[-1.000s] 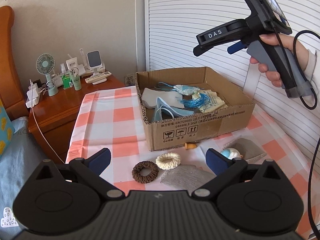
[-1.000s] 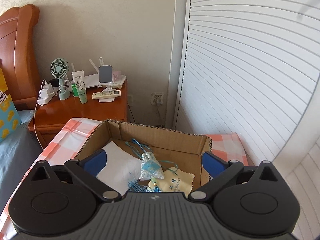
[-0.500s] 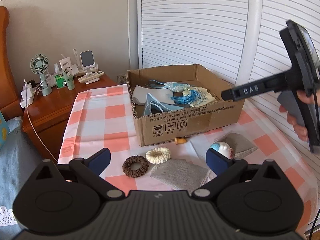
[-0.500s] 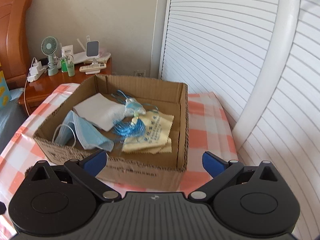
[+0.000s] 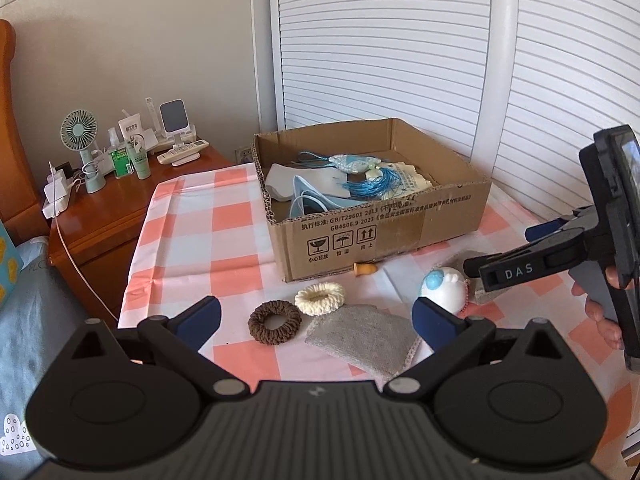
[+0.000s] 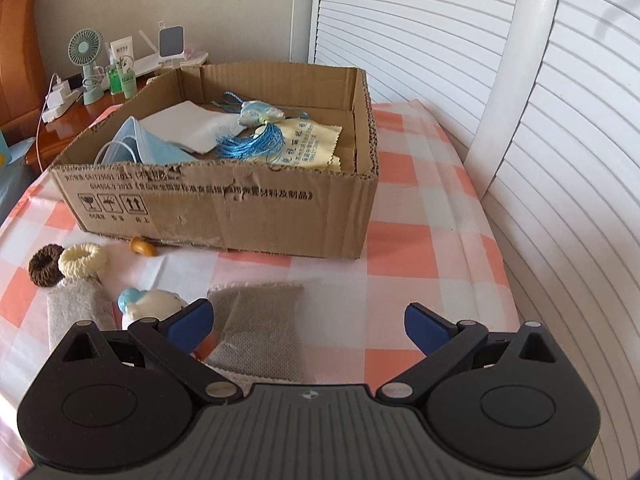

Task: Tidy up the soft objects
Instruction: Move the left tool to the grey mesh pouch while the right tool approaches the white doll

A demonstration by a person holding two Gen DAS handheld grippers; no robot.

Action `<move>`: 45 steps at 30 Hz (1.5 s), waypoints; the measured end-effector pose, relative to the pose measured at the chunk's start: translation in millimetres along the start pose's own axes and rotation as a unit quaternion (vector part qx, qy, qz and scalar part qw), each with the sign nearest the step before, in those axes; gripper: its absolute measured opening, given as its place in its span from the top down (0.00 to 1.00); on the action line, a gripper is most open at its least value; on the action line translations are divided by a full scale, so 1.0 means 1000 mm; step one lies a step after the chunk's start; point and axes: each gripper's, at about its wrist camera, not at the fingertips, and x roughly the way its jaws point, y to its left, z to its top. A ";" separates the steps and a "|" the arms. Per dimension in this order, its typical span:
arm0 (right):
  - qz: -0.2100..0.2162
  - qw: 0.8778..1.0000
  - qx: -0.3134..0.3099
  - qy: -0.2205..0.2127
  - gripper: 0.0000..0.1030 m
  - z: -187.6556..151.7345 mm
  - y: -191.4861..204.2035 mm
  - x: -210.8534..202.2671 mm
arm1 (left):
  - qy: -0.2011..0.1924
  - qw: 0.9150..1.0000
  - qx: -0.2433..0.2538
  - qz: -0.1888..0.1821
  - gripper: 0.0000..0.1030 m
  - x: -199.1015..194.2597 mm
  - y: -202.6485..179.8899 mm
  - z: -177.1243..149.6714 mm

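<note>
My right hand-held gripper [image 6: 306,322] spread wide, empty, low over counter [image 6: 424,248]. Grey cloth pouch [image 6: 256,334] lies directly below and ahead, nearer its left finger, long axis running away toward cardboard box [image 6: 224,208]. Box straight beyond pouch, already holding masks, tassel, yellow cloth. My left hand-held gripper [image 5: 316,322] also wide, empty, held higher; second grey pouch [image 5: 362,338] sits between its fingers. I judge right nearer to a grasp.
</note>
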 end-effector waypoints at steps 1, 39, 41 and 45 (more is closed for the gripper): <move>0.002 1.000 -0.008 0.001 0.00 -0.003 0.002 0.001 | 0.001 1.000 0.001 0.000 0.01 0.000 0.000 -0.001; 0.058 0.997 -0.047 -0.025 0.00 -0.041 0.001 0.007 | 0.107 0.993 -0.031 0.023 0.01 0.104 -0.024 -0.001; 0.059 0.997 -0.048 -0.024 0.00 -0.040 0.000 0.007 | 0.105 0.994 -0.020 0.029 0.01 0.100 -0.025 -0.005; 0.056 0.997 -0.046 -0.022 0.00 -0.040 0.001 0.006 | 0.111 0.993 -0.015 0.041 0.01 0.088 -0.017 -0.013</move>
